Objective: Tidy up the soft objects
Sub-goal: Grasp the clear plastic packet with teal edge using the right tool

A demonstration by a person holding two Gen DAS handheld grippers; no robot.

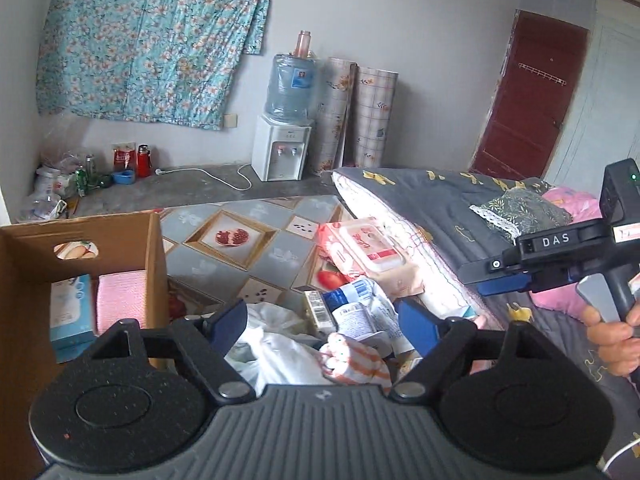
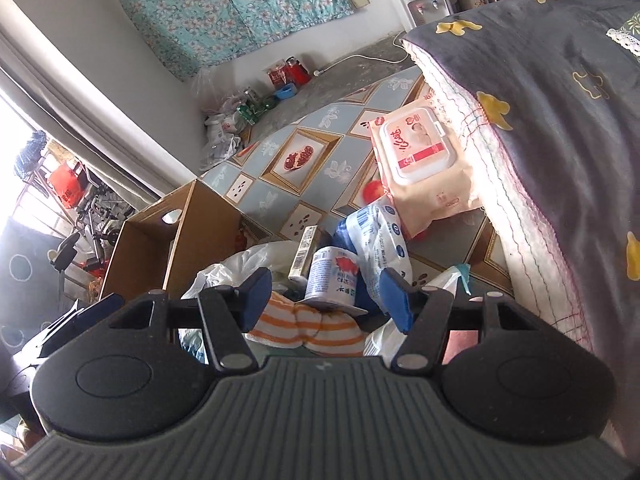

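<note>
Clutter of soft packets lies heaped on the patterned floor mat (image 1: 248, 240) beside the bed (image 1: 432, 208). My left jaws (image 1: 324, 322) stand released and empty above the pile; my right jaws (image 2: 324, 298) are spread too, hovering over an orange-striped cloth (image 2: 308, 328) without pressing it. By my judgement the sorting is only begun: the cardboard box (image 1: 156, 256) on the left already holds a pink pack (image 1: 120, 300) and a blue tissue pack (image 1: 68, 312). Left to move are the striped cloth, a white plastic bag (image 1: 272, 332), a blue-and-white packet (image 2: 384, 248) and the pink wet-wipes pack (image 2: 420, 160) near the bed's edge. Behind, a floral sheet (image 1: 148, 40) hangs on the wall beside a water dispenser (image 1: 282, 148).
</note>
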